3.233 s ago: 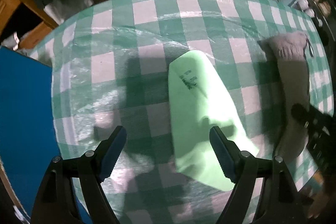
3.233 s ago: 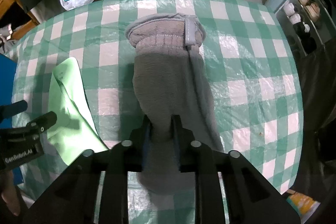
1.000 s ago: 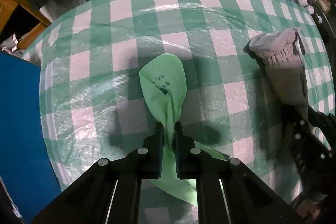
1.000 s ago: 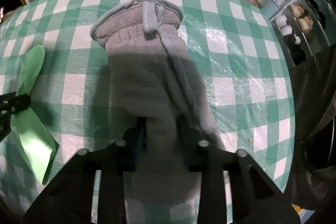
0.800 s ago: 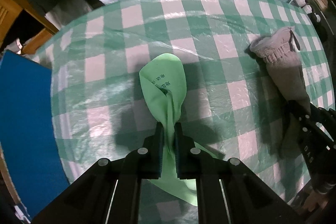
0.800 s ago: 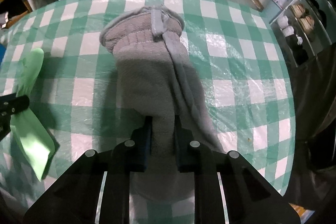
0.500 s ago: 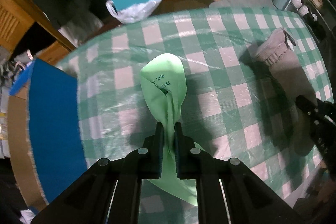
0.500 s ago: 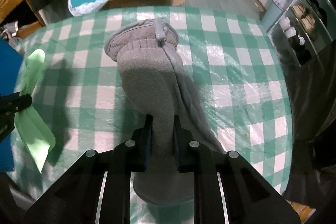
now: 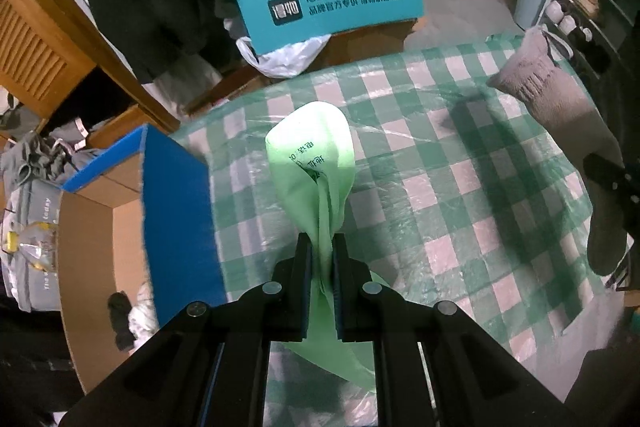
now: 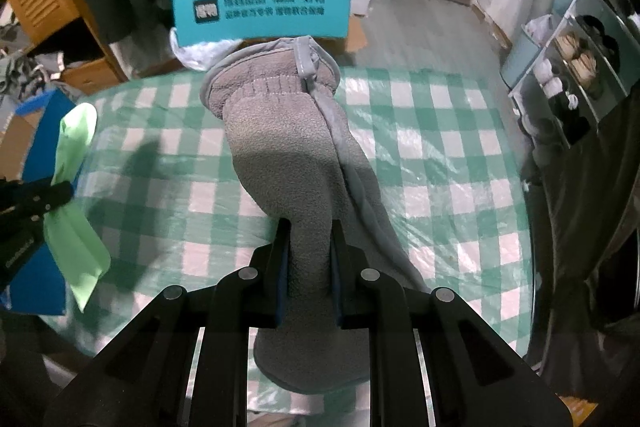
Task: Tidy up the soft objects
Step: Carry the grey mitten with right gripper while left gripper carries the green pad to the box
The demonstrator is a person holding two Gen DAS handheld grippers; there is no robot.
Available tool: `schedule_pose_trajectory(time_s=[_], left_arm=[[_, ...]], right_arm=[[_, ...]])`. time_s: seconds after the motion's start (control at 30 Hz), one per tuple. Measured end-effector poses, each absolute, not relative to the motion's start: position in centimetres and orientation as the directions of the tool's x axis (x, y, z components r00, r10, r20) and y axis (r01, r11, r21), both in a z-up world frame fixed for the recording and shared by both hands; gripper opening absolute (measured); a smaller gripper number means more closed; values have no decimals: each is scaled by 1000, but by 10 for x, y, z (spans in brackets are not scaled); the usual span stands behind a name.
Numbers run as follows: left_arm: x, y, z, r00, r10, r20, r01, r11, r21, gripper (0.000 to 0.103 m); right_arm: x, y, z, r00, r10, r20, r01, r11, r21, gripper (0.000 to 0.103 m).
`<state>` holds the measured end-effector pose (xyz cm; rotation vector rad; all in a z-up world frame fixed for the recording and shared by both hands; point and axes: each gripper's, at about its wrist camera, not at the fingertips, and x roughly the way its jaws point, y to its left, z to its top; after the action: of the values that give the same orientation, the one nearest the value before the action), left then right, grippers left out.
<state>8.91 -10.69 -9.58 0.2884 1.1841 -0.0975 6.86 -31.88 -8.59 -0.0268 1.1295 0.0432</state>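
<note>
My left gripper [image 9: 321,251] is shut on a light green cloth pouch [image 9: 312,155], which hangs lifted above the green checked tablecloth [image 9: 440,211]. My right gripper [image 10: 310,243] is shut on a grey fleece mitten [image 10: 280,147], pinched at its middle and raised off the same tablecloth [image 10: 432,163]. In the left wrist view the grey mitten [image 9: 560,107] shows at the right with the other gripper's black body below it. In the right wrist view the green pouch [image 10: 72,187] hangs at the left in the other gripper.
An open cardboard box with blue flaps [image 9: 120,227] stands left of the table, with dark and white things at its bottom. A teal sign [image 9: 328,3] and a white plastic bag [image 9: 280,59] lie beyond the far edge. A shelf with shoes [image 10: 576,67] stands at the right.
Both grippers have risen with their loads, so the pouch and the mitten now hang clear of the table. The table looks smaller and the box at the left has come into view.
</note>
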Motion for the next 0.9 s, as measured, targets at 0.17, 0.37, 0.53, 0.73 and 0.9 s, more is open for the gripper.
schedule_pose_trajectory(time_s=[0.17,0.37,0.53,0.73,0.9], left_arm=[[78,-93,-76,431,86,-898,220,955,197,9],[65,-78,-58,484,97,-869,213,951,225,9],[57,-67,-49,515,101,-852,202,951,235,9],[46,-58,-41,542,101,-834,193,951,241,9],[38,-48,-35,561,104,-821,184,952,246,9]], right_arm=[[63,-306,-67,452,44,-891,-76,997,11,14],[57,-291,-55,468,78,-880,-112,993,28,14],[52,-280,-46,476,100,-874,-141,989,36,14],[47,-264,-39,481,129,-867,-178,983,48,14],[44,-249,-34,484,152,-862,-205,977,57,14]])
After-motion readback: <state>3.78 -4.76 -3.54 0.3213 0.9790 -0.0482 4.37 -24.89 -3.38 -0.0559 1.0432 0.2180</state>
